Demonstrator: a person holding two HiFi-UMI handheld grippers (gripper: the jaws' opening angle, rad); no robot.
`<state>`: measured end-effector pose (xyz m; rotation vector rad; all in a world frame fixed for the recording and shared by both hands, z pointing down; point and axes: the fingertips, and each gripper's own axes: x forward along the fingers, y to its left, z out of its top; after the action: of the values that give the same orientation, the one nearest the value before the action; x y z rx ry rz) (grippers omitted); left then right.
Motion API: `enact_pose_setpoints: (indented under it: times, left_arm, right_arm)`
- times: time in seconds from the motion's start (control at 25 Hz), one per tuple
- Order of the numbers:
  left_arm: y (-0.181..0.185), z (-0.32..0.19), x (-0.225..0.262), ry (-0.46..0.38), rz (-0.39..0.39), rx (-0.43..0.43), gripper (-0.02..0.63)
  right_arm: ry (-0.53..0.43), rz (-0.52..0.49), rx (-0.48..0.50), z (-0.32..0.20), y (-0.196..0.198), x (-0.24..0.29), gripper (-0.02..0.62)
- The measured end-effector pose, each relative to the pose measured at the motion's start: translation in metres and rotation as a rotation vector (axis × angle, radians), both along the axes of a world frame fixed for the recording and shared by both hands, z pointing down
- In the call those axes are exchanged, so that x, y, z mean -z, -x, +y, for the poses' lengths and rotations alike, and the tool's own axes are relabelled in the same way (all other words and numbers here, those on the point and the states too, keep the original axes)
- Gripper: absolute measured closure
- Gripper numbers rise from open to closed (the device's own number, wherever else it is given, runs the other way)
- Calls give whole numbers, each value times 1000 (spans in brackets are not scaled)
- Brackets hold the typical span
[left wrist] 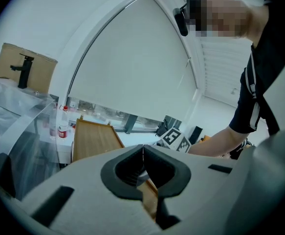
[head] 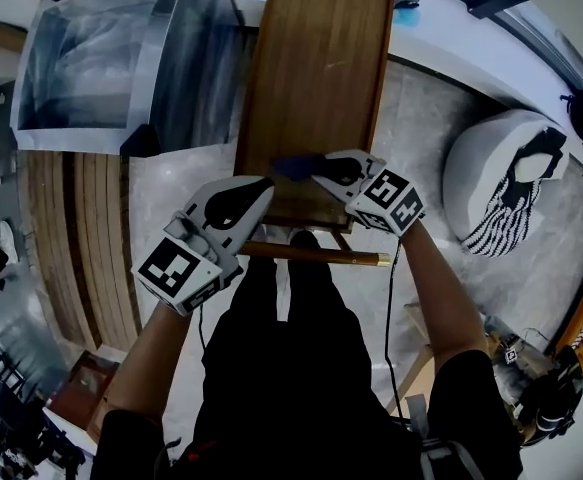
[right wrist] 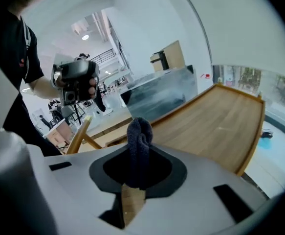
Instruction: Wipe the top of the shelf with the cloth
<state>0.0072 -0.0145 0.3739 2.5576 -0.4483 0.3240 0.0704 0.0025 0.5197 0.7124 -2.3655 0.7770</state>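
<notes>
The right gripper (head: 316, 168) clamps a dark blue cloth (head: 293, 165) at the near edge of the brown wooden shelf top (head: 316, 78). The left gripper (head: 261, 190) — jaws together, empty — hangs by its near left corner. Clear plastic sheeting (head: 101, 58) lies left — a white, black-striped pouffe (head: 501, 178) stands right on the grey stone floor (head: 421, 128).

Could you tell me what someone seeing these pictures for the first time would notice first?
The long wooden shelf top fills the middle of the head view, running away from the person. At its near end the right gripper is clamped on a bunched dark blue cloth, while the left gripper hangs just beside it with its jaws together and nothing between them. On the floor to the right sits a white cushion with black stripes.
</notes>
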Motion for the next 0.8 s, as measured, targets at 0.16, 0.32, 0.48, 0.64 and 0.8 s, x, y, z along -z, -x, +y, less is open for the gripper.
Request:
enact_pose_setpoints:
  times: [0.16, 0.32, 0.48, 0.64, 0.8]
  left_arm:
    - [-12, -24, -1, -13, -8, 12, 584]
    - [-29, -44, -5, -20, -13, 14, 584]
    - [-48, -58, -13, -25, -20, 9, 584]
    - [-65, -73, -24, -7, -32, 8, 584]
    - [-77, -87, -38, -40, -27, 3, 584]
  right_arm:
    - [-65, -4, -104, -46, -42, 19, 537]
    - [-116, 12, -169, -88, -81, 26, 537]
    - [-166, 42, -221, -128, -116, 28, 537]
    - [-217, 89, -252, -168, -145, 28, 537]
    - [-253, 147, -262, -201, -169, 21, 537]
